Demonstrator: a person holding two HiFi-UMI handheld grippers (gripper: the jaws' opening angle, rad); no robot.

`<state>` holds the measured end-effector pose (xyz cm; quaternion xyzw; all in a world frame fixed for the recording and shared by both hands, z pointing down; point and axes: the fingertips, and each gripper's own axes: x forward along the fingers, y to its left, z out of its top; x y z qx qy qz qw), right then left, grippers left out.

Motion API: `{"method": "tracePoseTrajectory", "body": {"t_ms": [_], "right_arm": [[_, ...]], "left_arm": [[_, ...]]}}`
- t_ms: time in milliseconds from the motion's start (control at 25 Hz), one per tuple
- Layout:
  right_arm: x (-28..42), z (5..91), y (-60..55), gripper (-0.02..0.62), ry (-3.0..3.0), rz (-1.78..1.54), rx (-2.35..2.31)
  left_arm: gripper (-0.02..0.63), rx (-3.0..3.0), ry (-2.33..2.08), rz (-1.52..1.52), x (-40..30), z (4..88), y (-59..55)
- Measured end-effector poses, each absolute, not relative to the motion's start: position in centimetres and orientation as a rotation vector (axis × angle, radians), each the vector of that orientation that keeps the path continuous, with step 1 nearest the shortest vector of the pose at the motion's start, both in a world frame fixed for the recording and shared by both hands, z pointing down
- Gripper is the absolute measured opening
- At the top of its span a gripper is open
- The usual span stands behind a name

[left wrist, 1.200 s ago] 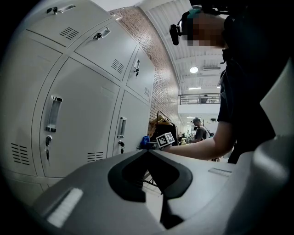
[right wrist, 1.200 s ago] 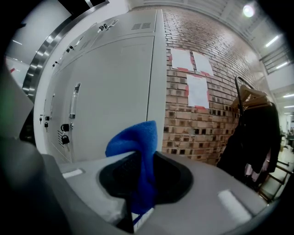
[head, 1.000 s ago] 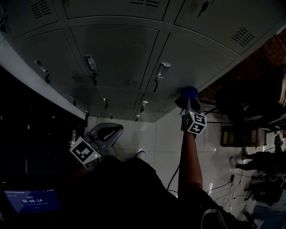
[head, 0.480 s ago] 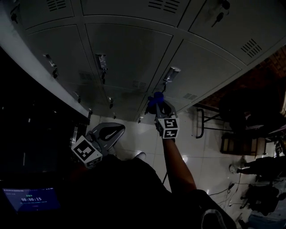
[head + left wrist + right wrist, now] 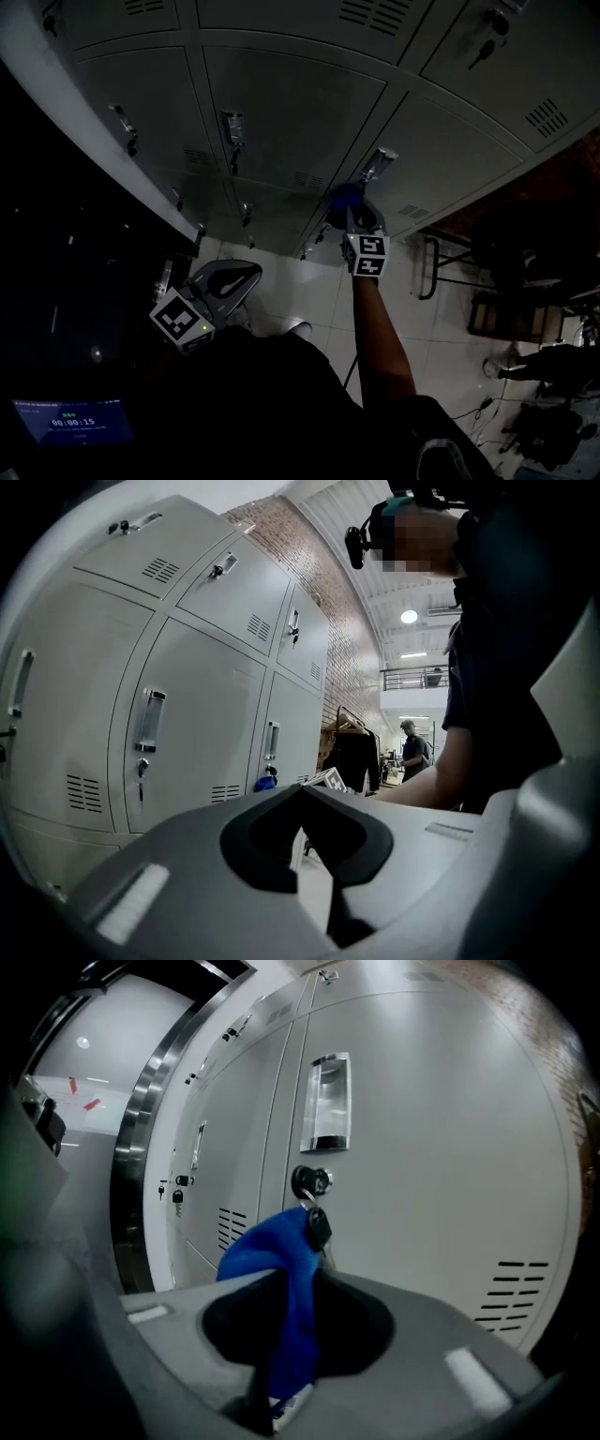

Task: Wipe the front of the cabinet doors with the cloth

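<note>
**poster1:** Looks to me like you're mid-wipe. Your right tool (image 5: 353, 218) is pinching the blue cloth (image 5: 274, 1258) in a bunch. The cloth is up against the door (image 5: 441, 1147), right at the key (image 5: 319, 1227) hanging from the lock (image 5: 309, 1182), just under the handle (image 5: 328, 1102). I can't say for sure it's pressed flat on the metal, but it's at least brushing it.

**poster2:** Agreed. Your left tool (image 5: 230, 277) is just parked low by your body, jaws pressed together with nothing in them, so this is a one-handed job.

**poster1:** The catch is that key. The cloth is bunched right on it, so a careless swipe could snag it or yank it round.

**poster2:** Yeah, I'd steer off the lock and sweep across the bare panel toward the vent (image 5: 511, 1297) at the door's lower edge. Keep your grip tight and hold steady pressure on the face. There are plenty more doors (image 5: 281, 112) in that bank, so I'd guess you're nowhere near done.
</note>
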<state>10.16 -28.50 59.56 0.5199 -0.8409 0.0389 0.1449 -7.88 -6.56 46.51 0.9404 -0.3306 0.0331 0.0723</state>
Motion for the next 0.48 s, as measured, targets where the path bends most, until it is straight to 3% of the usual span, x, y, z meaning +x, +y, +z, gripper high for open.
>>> {"method": "tracePoseTrajectory", "body": {"t_ms": [480], "right_arm": [[20.2,60.0,-28.2,0.071,-2.277,0.151,1.726]], "left_arm": [[0.005,2.84,-0.944,0.096,-6.0,46.0,-7.0]]}}
